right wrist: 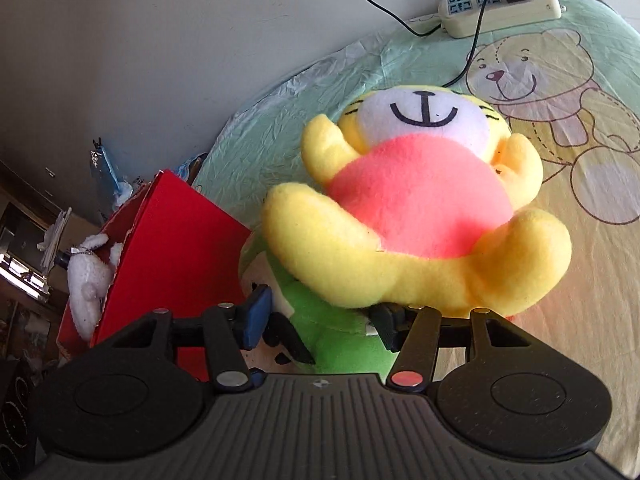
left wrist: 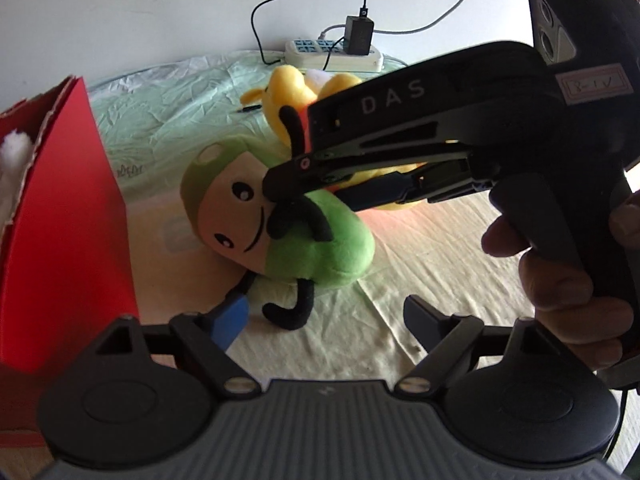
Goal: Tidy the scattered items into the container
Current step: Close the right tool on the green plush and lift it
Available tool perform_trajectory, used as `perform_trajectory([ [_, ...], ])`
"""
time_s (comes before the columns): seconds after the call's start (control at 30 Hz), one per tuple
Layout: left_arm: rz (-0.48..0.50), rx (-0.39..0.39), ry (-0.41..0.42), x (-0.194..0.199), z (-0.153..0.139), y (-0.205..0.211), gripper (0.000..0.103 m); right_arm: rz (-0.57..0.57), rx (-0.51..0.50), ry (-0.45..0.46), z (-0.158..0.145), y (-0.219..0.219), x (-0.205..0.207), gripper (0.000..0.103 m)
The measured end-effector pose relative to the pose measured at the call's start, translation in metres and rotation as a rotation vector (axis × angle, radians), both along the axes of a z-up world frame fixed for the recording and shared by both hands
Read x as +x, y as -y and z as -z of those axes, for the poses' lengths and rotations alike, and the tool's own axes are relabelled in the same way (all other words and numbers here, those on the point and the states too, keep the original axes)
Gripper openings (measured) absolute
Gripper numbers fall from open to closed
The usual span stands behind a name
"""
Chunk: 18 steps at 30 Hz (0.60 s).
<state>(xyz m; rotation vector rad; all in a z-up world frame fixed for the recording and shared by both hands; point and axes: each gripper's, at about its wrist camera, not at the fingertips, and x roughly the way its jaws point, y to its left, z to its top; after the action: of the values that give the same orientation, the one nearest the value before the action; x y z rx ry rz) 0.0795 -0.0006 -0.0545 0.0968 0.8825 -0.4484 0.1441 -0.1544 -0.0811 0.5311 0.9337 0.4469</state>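
The left gripper (left wrist: 326,316) stands wide open and empty, near a soft green plush toy with a cream face and black limbs (left wrist: 280,232) lying on the pale printed bedsheet (left wrist: 420,272). Just left of it stands the open red cardboard box (left wrist: 64,224), with a white fluffy toy (right wrist: 90,280) inside. The right gripper (right wrist: 320,322), held in a person's hand (left wrist: 560,276), is about half open around the green toy; whether its pads press cannot be told. A yellow plush bear with a pink belly (right wrist: 416,208) lies just beyond, touching it. A white power strip (right wrist: 500,4) sits far back.
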Motion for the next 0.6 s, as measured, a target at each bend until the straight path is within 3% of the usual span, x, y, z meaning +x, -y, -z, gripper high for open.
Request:
perform_trajectory([
  [0.07, -0.006, 0.021, -0.004, 0.006, 0.006, 0.003, 0.086, 0.006, 0.071, -0.049, 0.01, 0.008, 0.005, 0.064],
  [0.17, 0.002, 0.03, -0.014, 0.013, 0.011, 0.007, 0.083, 0.006, 0.16, -0.106, 0.021, 0.02, 0.009, 0.063],
  [0.3, 0.041, 0.026, -0.04, 0.017, 0.014, 0.012, 0.069, -0.027, 0.185, -0.127, 0.019, 0.025, -0.002, 0.058],
  [0.4, 0.085, 0.029, -0.049, 0.009, 0.012, 0.014, 0.067, -0.047, 0.185, -0.134, 0.015, 0.027, -0.015, 0.057],
  [0.5, 0.128, 0.014, -0.071, -0.003, 0.008, 0.009, 0.058, -0.033, 0.2, -0.158, 0.016, 0.033, -0.026, 0.057],
  [0.6, 0.172, -0.013, -0.082, -0.016, 0.0, 0.005, 0.057, -0.024, 0.217, -0.169, 0.014, 0.038, -0.034, 0.057],
])
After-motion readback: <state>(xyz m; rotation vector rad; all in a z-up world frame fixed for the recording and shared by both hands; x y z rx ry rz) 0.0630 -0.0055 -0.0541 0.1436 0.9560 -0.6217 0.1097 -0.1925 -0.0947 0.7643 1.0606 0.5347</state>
